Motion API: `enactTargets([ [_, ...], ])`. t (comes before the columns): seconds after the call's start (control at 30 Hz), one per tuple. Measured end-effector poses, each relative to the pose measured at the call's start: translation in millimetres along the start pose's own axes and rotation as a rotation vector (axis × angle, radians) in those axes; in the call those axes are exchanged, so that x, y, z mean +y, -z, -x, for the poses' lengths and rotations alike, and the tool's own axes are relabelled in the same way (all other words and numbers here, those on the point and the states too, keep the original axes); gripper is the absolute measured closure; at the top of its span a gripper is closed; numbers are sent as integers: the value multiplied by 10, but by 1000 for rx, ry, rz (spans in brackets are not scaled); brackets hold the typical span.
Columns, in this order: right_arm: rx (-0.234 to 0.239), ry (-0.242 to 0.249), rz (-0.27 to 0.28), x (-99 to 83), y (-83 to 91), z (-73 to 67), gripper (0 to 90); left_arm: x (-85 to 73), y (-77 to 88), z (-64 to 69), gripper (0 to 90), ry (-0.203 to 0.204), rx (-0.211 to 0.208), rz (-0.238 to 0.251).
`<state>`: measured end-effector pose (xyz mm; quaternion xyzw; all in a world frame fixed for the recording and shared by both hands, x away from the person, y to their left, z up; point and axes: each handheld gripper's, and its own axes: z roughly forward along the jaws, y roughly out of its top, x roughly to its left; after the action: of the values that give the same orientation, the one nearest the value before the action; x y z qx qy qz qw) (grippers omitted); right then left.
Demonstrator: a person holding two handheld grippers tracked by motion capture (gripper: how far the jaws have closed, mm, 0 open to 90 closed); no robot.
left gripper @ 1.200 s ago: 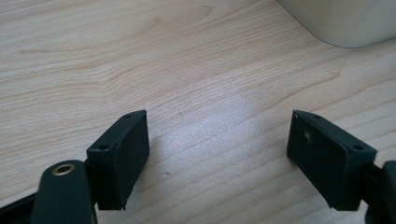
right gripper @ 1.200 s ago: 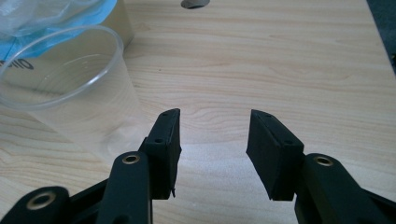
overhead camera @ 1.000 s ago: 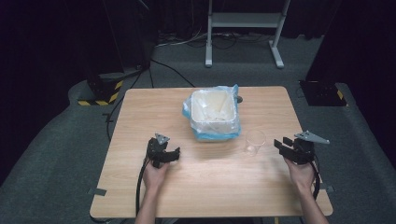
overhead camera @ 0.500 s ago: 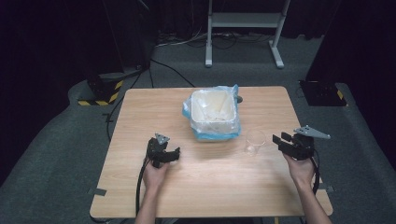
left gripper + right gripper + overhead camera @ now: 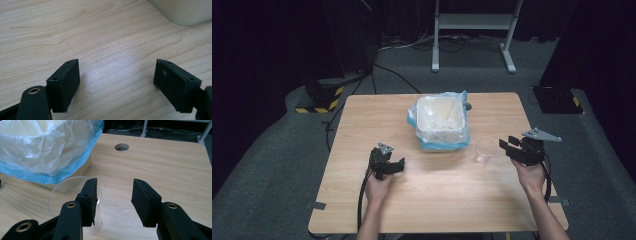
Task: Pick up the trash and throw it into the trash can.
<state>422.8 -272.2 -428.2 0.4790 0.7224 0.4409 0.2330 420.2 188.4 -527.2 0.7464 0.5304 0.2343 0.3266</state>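
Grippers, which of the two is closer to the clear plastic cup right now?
The right gripper, held just to the right of the clear plastic cup. The left gripper rests across the table, below the bag-lined bin.

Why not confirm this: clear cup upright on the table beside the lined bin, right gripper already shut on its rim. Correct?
Not quite. The right gripper is open, holding nothing; the right gripper view shows its jaws apart, near the clear cup. The cup does stand upright beside the lined bin.
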Motion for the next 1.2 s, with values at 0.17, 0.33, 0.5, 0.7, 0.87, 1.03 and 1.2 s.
enactTargets([
  [0.17, 12, 6, -4, 42, -30, -21, 577, 0, 0, 0, 208, 0, 0, 0],
  [0.33, 20, 17, -19, 67, -75, -29, 587, 0, 0, 1, 208, 0, 0, 0],
  [0.5, 32, 21, -29, 94, -121, -49, 593, 0, 0, 1, 209, 0, 1, 0],
  [0.7, 48, 29, -50, 95, -206, -75, 607, 0, 0, 1, 209, 0, 1, 0],
  [0.87, 64, 24, -68, 81, -285, -69, 627, 0, 0, 1, 208, 0, 0, 0],
  [1.03, 72, 24, -91, 67, -355, -72, 650, 0, 0, 0, 208, 0, 0, 0],
  [1.2, 81, 16, -116, 48, -421, -58, 687, 0, 0, 0, 208, 0, 0, 0],
])
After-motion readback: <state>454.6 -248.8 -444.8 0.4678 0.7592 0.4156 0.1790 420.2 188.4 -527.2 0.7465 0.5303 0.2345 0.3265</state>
